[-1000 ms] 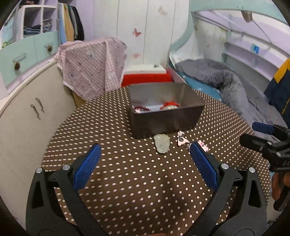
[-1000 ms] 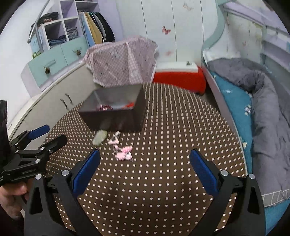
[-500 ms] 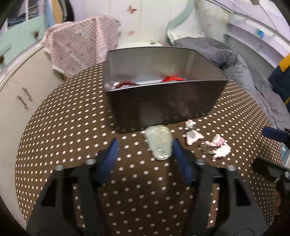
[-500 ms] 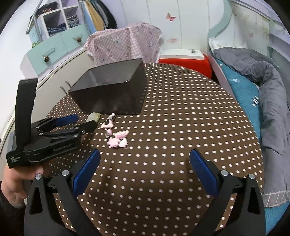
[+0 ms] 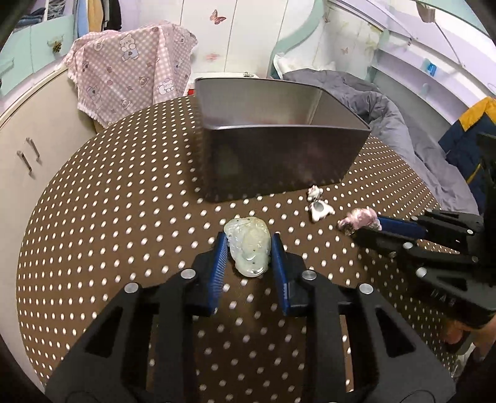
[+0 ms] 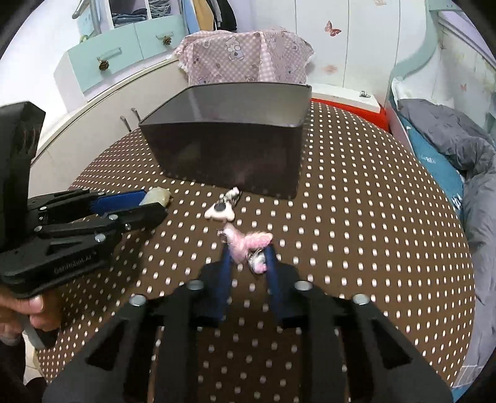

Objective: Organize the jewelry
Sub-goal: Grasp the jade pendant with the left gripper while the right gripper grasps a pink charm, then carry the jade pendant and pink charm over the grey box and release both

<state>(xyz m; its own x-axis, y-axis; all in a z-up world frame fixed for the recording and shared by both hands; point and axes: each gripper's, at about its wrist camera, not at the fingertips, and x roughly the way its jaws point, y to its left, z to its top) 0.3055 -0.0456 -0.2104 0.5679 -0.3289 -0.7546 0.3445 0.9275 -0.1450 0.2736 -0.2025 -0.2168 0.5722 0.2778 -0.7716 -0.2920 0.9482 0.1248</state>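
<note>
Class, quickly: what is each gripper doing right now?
Left gripper: shut on the jade pendant.
Right gripper: shut on the pink charm.

One dark box (image 5: 279,161), one pale green stone pendant (image 5: 249,249), one white charm (image 5: 319,208), one pink charm (image 6: 248,245), two grippers.

Pink checked cloth (image 5: 130,68) draped over cabinet (image 5: 34,148), grey duvet (image 5: 400,124) on bed, red box (image 6: 350,102), butterfly sticker (image 5: 218,16)

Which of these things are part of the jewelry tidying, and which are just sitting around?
Job: jade pendant, pink fuzzy charm, white charm, dark box, left gripper, right gripper.

Lying about: pink checked cloth, grey duvet, red box.
</note>
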